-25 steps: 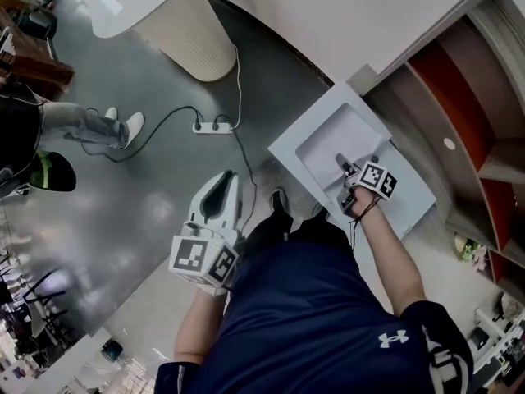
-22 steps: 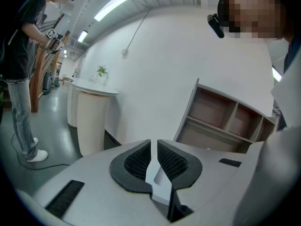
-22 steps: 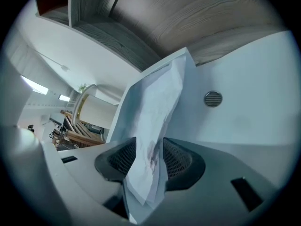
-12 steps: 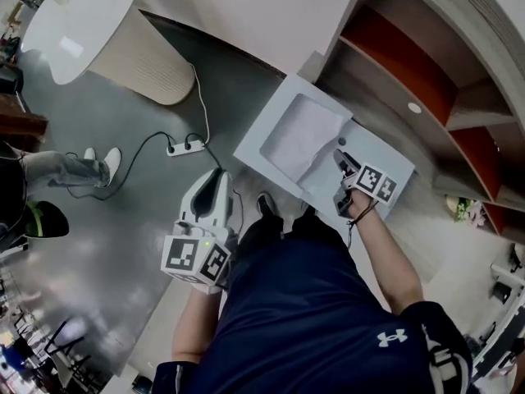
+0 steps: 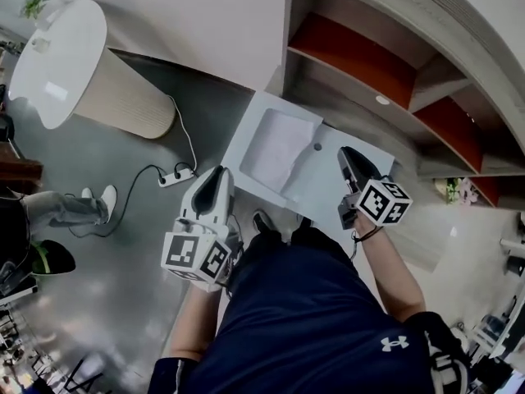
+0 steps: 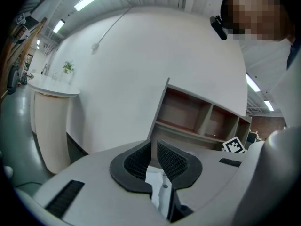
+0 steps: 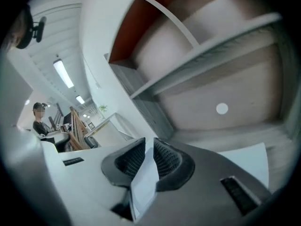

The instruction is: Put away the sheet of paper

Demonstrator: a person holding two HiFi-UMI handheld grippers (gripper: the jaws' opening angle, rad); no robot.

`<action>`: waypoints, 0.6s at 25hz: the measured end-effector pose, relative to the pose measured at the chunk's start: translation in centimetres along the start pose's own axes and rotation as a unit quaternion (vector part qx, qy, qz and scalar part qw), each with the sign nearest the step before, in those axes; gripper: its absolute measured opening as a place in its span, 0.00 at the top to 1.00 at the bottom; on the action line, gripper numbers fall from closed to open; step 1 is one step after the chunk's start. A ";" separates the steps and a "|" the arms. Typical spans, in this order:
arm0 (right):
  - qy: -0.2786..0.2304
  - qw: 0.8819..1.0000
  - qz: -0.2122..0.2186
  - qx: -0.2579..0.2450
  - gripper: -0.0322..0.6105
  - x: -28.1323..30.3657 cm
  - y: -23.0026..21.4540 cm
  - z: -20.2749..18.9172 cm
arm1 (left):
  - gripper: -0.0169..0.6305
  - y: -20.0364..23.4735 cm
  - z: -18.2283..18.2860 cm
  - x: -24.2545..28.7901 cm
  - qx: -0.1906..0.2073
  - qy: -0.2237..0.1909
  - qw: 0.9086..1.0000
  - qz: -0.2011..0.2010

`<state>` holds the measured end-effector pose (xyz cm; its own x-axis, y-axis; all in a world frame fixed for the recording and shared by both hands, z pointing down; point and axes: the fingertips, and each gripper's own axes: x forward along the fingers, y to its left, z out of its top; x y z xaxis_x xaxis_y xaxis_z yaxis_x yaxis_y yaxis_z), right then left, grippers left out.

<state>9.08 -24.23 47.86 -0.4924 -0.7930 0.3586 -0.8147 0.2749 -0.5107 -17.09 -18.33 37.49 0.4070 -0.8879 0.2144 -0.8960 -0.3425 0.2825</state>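
The sheet of paper (image 5: 275, 148) lies on a low white table (image 5: 324, 185) in front of the shelf unit, its right edge slightly curled up. My right gripper (image 5: 346, 153) hovers over the table just right of the sheet, apart from it. Its jaws are closing, with a narrow slit left between them and nothing gripped. In the right gripper view, the right gripper (image 7: 149, 142) points at the shelves. My left gripper (image 5: 215, 175) hangs off the table's near-left edge, shut and empty. In its own view, the left gripper (image 6: 154, 147) faces the wall and the shelf unit.
A shelf unit (image 5: 369, 64) with red-backed compartments stands behind the table. A round white pedestal counter (image 5: 74, 64) is at the far left. A power strip (image 5: 176, 177) with its cable lies on the grey floor. A person's shoes (image 5: 94, 203) show at the left.
My right gripper has come off the paper's corner and drawn back to its right, and the raised corner has settled. The head view has swung toward the shelves.
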 end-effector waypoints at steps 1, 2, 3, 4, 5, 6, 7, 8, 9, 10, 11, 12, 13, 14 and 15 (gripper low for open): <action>-0.014 1.000 0.007 -0.020 0.86 -0.7 0.9 1.3 | 0.89 -0.5 0.4 0.3 0.002 -0.004 1.000 -0.006; -0.028 0.999 0.013 -0.037 0.86 -1.5 1.8 2.6 | 0.89 -0.9 0.9 0.6 0.005 -0.009 1.000 -0.011; -0.042 0.998 0.018 -0.053 0.86 -2.2 2.7 3.8 | 0.89 -1.3 1.4 0.8 0.009 -0.013 1.000 -0.016; -0.056 0.996 0.023 -0.067 0.86 -2.8 3.5 5.0 | 0.89 -1.8 1.9 1.0 0.013 -0.018 1.000 -0.020; -0.069 0.994 0.028 -0.081 0.86 -3.5 4.3 6.2 | 0.89 -2.3 2.5 1.2 0.018 -0.024 0.999 -0.025; -0.082 0.992 0.033 -0.095 0.86 -4.1 5.0 7.4 | 0.89 -2.9 3.2 1.4 0.021 -0.030 0.999 -0.030; -0.095 0.989 0.039 -0.109 0.86 -4.7 5.7 8.5 | 0.89 -3.5 3.9 1.6 0.024 -0.037 0.998 -0.035; -0.107 0.986 0.046 -0.122 0.86 -5.4 6.6 9.5 | 0.89 -4.1 4.6 1.7 0.028 -0.045 0.998 -0.042; -0.121 0.982 0.055 -0.133 0.86 -6.0 7.5 10.4 | 0.89 -4.7 5.5 1.6 0.033 -0.054 0.997 -0.048; -0.135 0.979 0.064 -0.142 0.86 -6.7 8.4 11.3 | 0.89 -5.2 6.5 1.5 0.037 -0.064 0.996 -0.052; -0.150 0.975 0.071 -0.150 0.87 -7.3 9.3 12.2 | 0.89 -5.7 7.6 1.3 0.042 -0.076 0.995 -0.055; -0.165 0.971 0.076 -0.158 0.87 -7.9 10.1 13.1 | 0.89 -6.2 8.8 1.1 0.046 -0.087 0.993 -0.056; -0.178 0.966 0.080 -0.168 0.88 -8.4 10.9 13.9 | 0.89 -6.7 9.8 0.8 0.052 -0.098 0.992 -0.058; -0.189 0.962 0.083 -0.180 0.88 -8.9 11.7 14.6 | 0.89 -7.2 10.6 0.5 0.058 -0.108 0.991 -0.060; -0.199 0.957 0.086 -0.193 0.89 -9.4 12.5 15.2 | 0.89 -7.6 11.3 0.2 0.064 -0.116 0.989 -0.060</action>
<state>8.14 -21.61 26.26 -0.5359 -0.8413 -0.0708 -0.8224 0.5391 -0.1815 -12.20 -19.33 24.85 0.4732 -0.8801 -0.0379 -0.8652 -0.4724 0.1682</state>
